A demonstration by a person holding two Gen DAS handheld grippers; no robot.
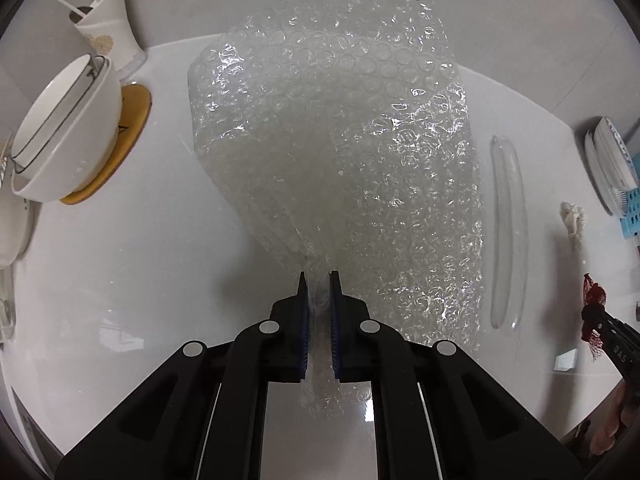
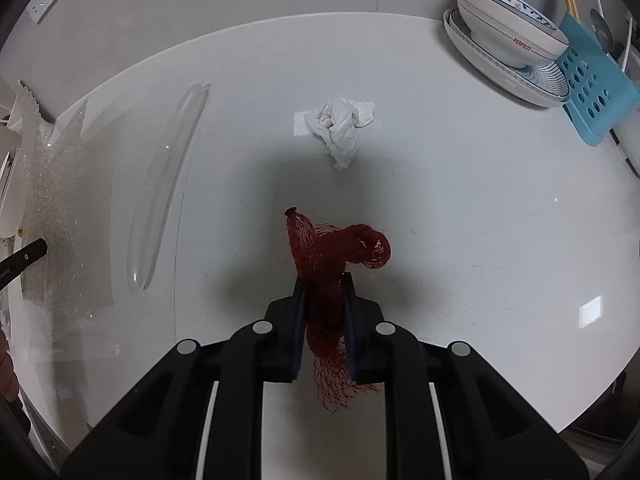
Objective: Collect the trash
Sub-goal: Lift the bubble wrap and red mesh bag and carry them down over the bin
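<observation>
A large sheet of clear bubble wrap (image 1: pixel 336 128) hangs lifted off the white table (image 1: pixel 160 260), pinched at its near edge by my left gripper (image 1: pixel 319 280), which is shut on it. From the right wrist view the same bubble wrap (image 2: pixel 60 208) shows at the far left. My right gripper (image 2: pixel 324 280) is shut on a bunched red mesh net (image 2: pixel 340 244), also seen from the left wrist view as the red mesh net (image 1: pixel 594 300) at the right edge. A crumpled white tissue (image 2: pixel 340 124) lies on the table beyond the net. A long clear air-pillow tube (image 2: pixel 168 176) lies between the two grippers.
Stacked white bowls (image 1: pixel 64 132) on a wooden coaster (image 1: pixel 132 120) and a white cup (image 1: pixel 110 24) with sticks stand at the left. A patterned bowl on plates (image 2: pixel 508 40) and a blue perforated rack (image 2: pixel 592 92) stand at the back right. A wall runs behind the table.
</observation>
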